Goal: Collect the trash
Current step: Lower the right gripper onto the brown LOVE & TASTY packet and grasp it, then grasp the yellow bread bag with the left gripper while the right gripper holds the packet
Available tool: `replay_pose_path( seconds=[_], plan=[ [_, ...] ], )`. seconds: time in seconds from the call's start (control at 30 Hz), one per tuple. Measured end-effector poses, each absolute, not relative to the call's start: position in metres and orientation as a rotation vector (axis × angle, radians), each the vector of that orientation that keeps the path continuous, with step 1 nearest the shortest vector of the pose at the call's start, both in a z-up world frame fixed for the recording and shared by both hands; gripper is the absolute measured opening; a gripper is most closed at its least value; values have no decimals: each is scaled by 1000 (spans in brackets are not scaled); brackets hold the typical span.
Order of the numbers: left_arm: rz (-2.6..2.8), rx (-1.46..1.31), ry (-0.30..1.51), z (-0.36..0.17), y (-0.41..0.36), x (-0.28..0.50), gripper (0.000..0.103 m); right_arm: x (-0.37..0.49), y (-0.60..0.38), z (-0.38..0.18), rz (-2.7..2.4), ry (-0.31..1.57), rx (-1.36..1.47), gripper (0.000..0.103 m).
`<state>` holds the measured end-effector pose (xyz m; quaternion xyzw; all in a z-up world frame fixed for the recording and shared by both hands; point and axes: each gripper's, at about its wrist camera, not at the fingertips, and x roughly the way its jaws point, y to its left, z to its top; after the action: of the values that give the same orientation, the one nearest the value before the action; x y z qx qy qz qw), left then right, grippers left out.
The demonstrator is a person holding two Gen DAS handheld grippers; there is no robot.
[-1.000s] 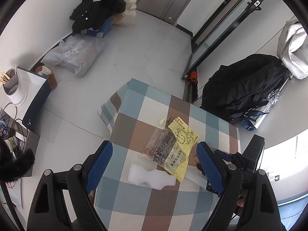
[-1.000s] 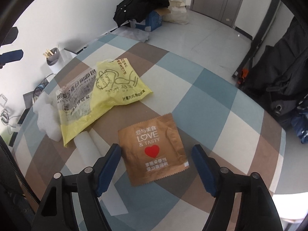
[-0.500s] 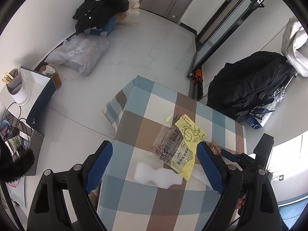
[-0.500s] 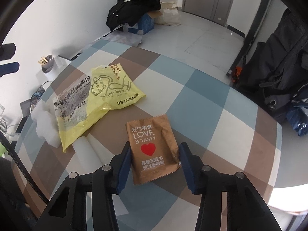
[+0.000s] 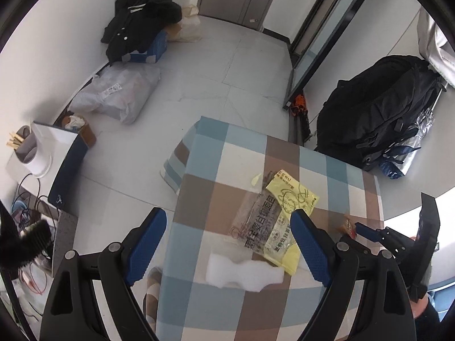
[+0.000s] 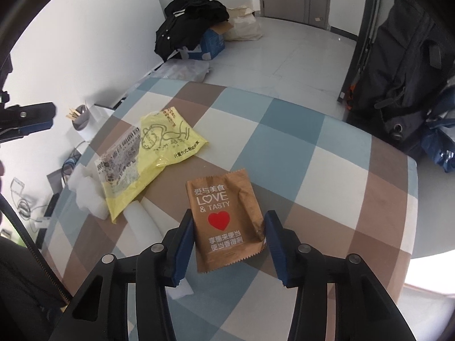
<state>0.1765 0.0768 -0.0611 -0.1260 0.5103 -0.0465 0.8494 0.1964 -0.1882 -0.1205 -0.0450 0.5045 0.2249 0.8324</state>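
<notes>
The checked surface (image 6: 298, 153) carries the yellow bag (image 6: 159, 153) and foam scrap (image 5: 244, 274). The brown sachet (image 6: 224, 218), pinched edgewise by the just-narrowed right tongs (image 6: 227, 244), could buckle and slip free; the left tongs (image 5: 227, 250) are held wide apart, empty.

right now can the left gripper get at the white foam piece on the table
Probably yes. The left gripper hangs open above the table, and the white foam piece lies bare between its fingers with nothing on top; only the yellow bag touches its far corner.
</notes>
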Motion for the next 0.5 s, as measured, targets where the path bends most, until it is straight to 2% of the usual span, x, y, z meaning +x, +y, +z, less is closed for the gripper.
replay_pose_path(
  seconds=[0.5],
  plan=[
    [-321, -45, 1298, -115, -7, 228, 87, 193, -230, -92, 491, 999, -17, 47]
  ],
)
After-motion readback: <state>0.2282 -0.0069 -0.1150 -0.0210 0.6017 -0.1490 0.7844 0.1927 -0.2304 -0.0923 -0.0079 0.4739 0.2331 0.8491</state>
